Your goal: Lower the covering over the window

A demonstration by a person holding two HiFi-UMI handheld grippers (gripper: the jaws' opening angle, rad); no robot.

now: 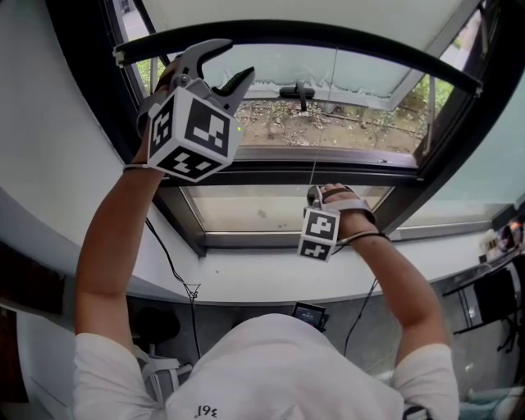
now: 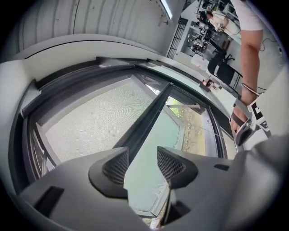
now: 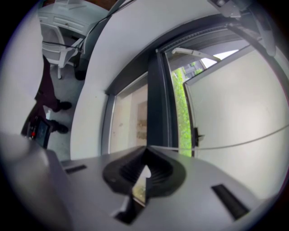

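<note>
Dark bottom bar (image 1: 344, 37) of the pale roller blind (image 1: 312, 12) hangs partway down the window (image 1: 328, 172), with most of the lowering apparently left; right gripper (image 1: 315, 194) pinches the pull cord (image 1: 314, 172), left gripper (image 1: 238, 59) spread and empty near the bar

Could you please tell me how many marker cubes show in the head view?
2. One cube on the open left gripper, raised near the blind's bar; the other on the right gripper, lower, shut on the cord.

Two claws, the left claw (image 1: 239, 58) and right claw (image 1: 315, 194), one window (image 1: 287, 174), one blind (image 1: 312, 18), one cord (image 1: 314, 172).
</note>
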